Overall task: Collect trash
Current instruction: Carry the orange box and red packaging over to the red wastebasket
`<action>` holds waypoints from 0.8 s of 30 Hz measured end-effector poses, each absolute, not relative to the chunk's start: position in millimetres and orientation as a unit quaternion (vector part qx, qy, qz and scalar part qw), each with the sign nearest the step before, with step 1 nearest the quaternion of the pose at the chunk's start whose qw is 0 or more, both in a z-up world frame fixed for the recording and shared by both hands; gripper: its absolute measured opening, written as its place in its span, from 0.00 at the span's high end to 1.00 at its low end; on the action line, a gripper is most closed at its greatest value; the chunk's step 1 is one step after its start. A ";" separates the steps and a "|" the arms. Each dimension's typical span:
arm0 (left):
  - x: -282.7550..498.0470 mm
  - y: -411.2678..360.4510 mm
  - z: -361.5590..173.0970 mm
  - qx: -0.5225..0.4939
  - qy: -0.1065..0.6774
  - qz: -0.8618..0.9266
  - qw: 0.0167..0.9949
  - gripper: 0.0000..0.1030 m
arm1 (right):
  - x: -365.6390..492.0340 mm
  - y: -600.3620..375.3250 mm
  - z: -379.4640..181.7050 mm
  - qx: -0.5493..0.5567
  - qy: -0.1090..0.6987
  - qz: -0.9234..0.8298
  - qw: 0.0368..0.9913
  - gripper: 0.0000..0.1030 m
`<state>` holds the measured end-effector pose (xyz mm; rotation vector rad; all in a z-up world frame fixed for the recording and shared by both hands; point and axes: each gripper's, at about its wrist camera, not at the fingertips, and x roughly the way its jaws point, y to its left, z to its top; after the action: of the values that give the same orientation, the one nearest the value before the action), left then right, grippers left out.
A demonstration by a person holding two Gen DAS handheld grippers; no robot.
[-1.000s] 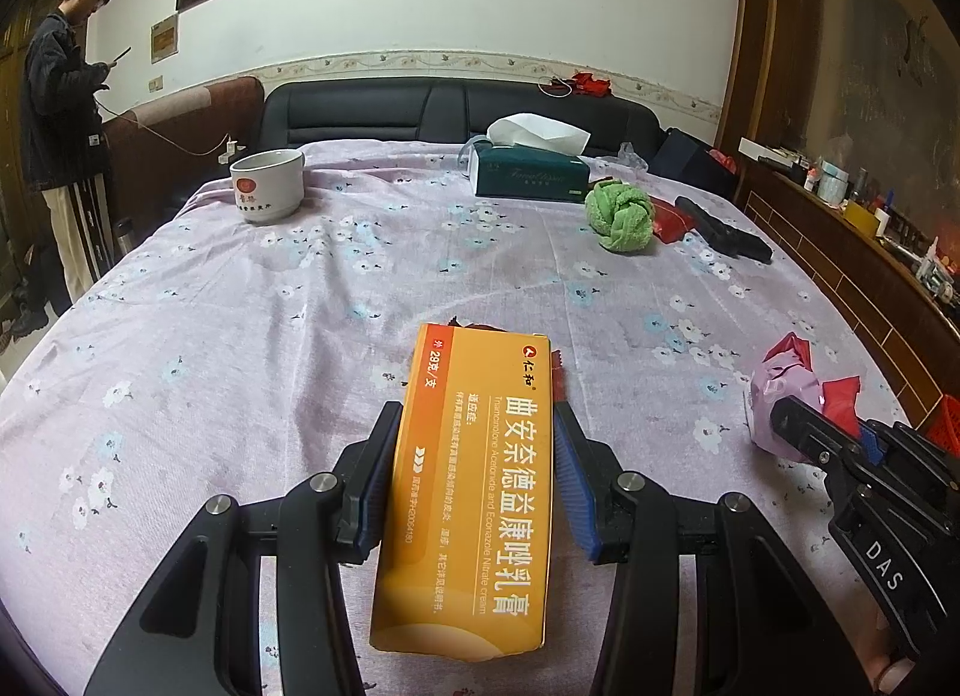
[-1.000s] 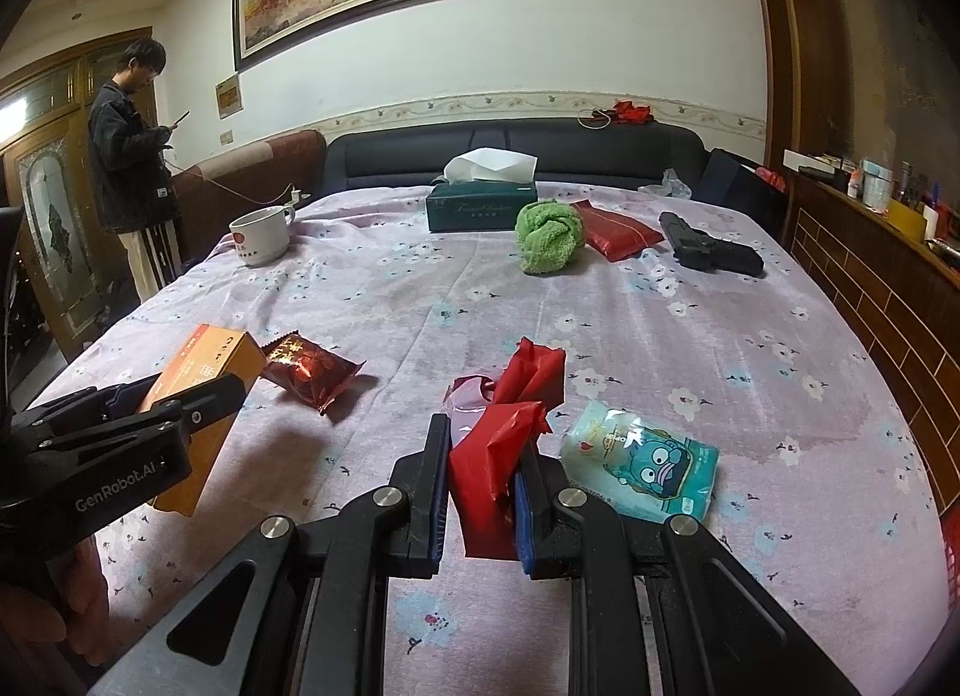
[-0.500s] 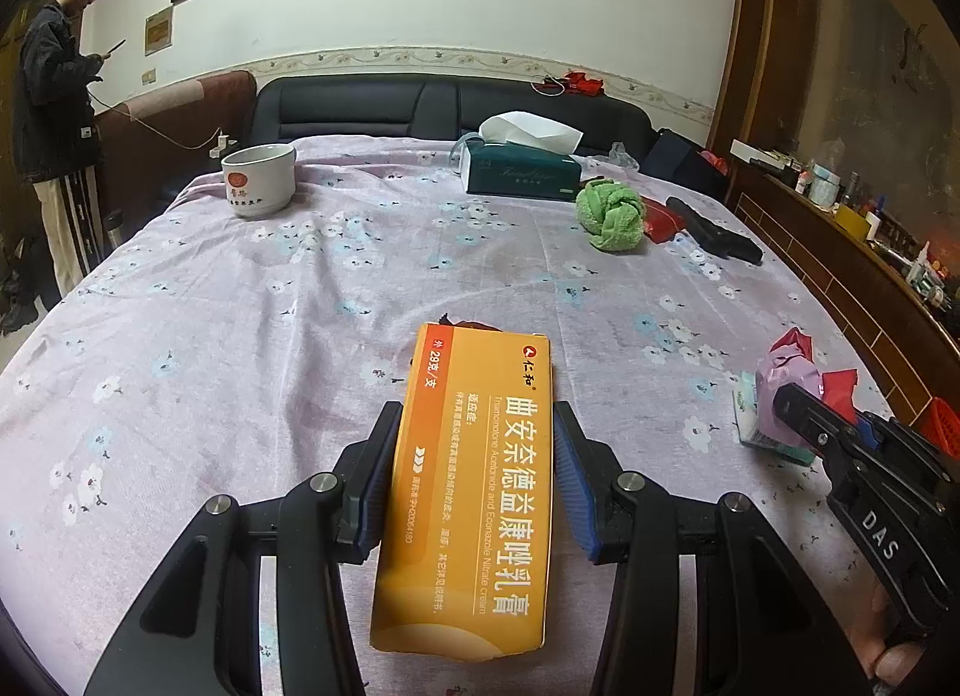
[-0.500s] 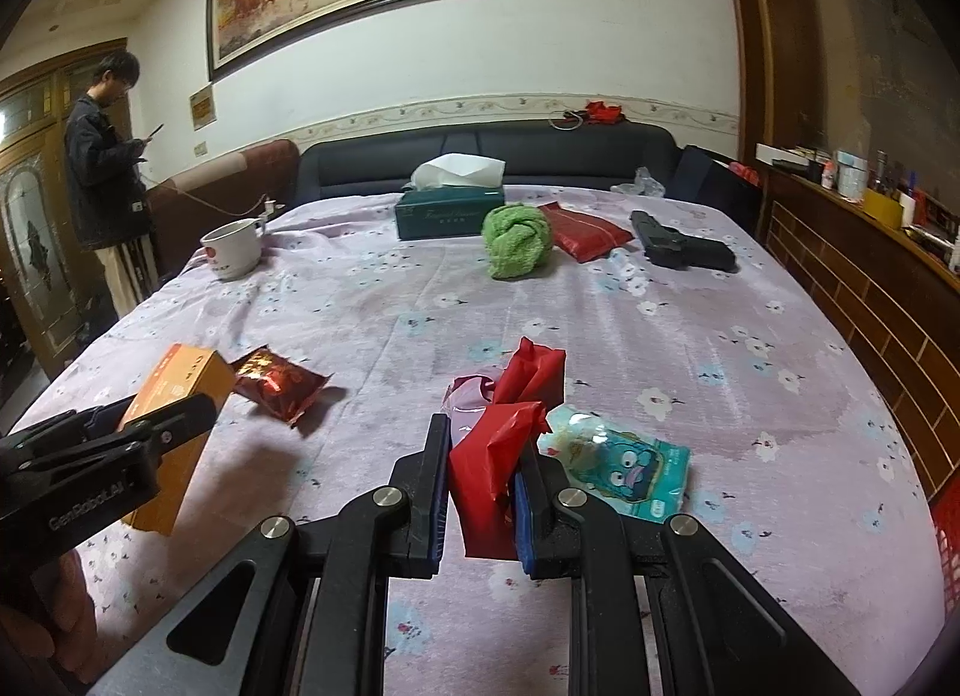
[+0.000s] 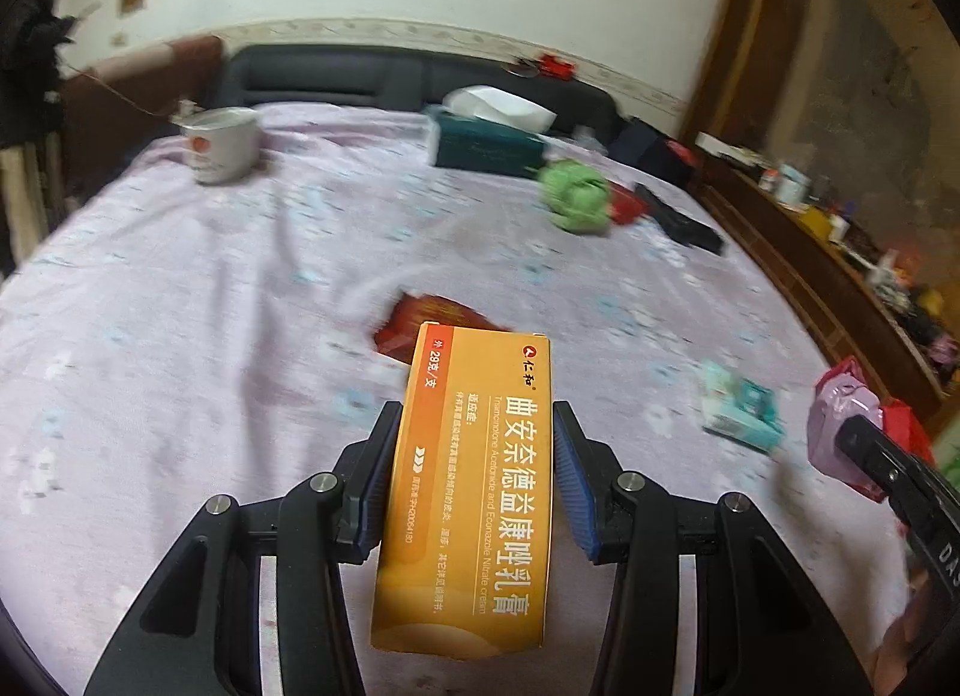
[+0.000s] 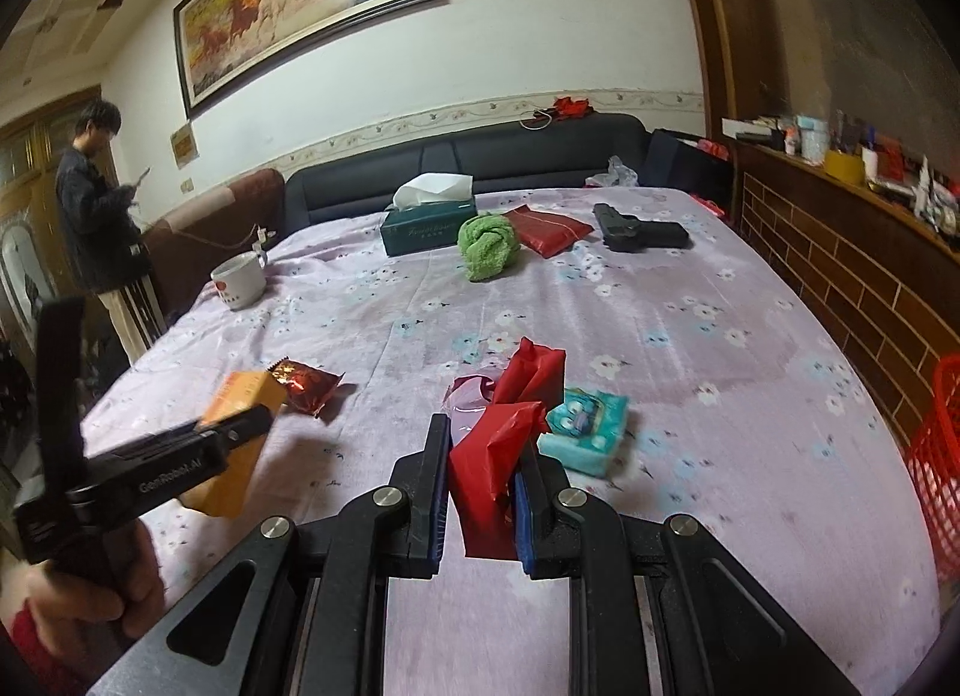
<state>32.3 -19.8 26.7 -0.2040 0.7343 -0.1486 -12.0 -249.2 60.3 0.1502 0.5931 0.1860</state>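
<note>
The left gripper (image 5: 474,474) clamps an orange box (image 5: 468,492) between its blue pads, lifted above the bed (image 5: 210,306). The box reads "仁和" at its top, "曲安奈德益康唑乳膏" in large white characters, "Triamcinolone Acetonide and Econazole Nitrate cream" in small print, and "29克/支". In the right wrist view the same box (image 6: 240,426) sticks out of the left gripper (image 6: 234,432), whose black side is marked "GenRobot.AI"; a hand (image 6: 84,594) grips its handle.

The right gripper (image 6: 480,492) is closed on a red bag (image 6: 498,450), which stands up between the pads with a pale pink part just behind it. From the left wrist view that bag (image 5: 846,426) shows pink and red at the right edge, held by the right gripper (image 5: 864,444), lettered "DAS".

On the flowered lilac sheet lie a red snack wrapper (image 6: 306,387) just beyond the orange box and a teal tissue pack (image 6: 585,426) with a cartoon face, just right of the red bag. Farther back are a white mug (image 6: 240,279) with a red emblem, a dark green tissue box (image 6: 429,225) whose gold lettering is too blurred to read, a green cloth ball (image 6: 487,239), a red pouch (image 6: 546,229) and a black pistol-shaped object (image 6: 642,233), possibly a toy. A red basket (image 6: 939,444) stands beside the bed at right. A person (image 6: 99,216) stands at left looking at a phone, below a framed horse painting (image 6: 306,0).
</note>
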 end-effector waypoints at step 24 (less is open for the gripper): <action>-34.2 -212.8 95.3 -0.025 0.377 -0.326 0.866 0.55 | -111.1 -450.7 93.1 0.224 0.227 -0.025 0.947 0.81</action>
<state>-34.2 -212.8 95.3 -0.0520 0.7904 -0.6832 -111.1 -450.7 93.1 0.4570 0.4616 -0.0517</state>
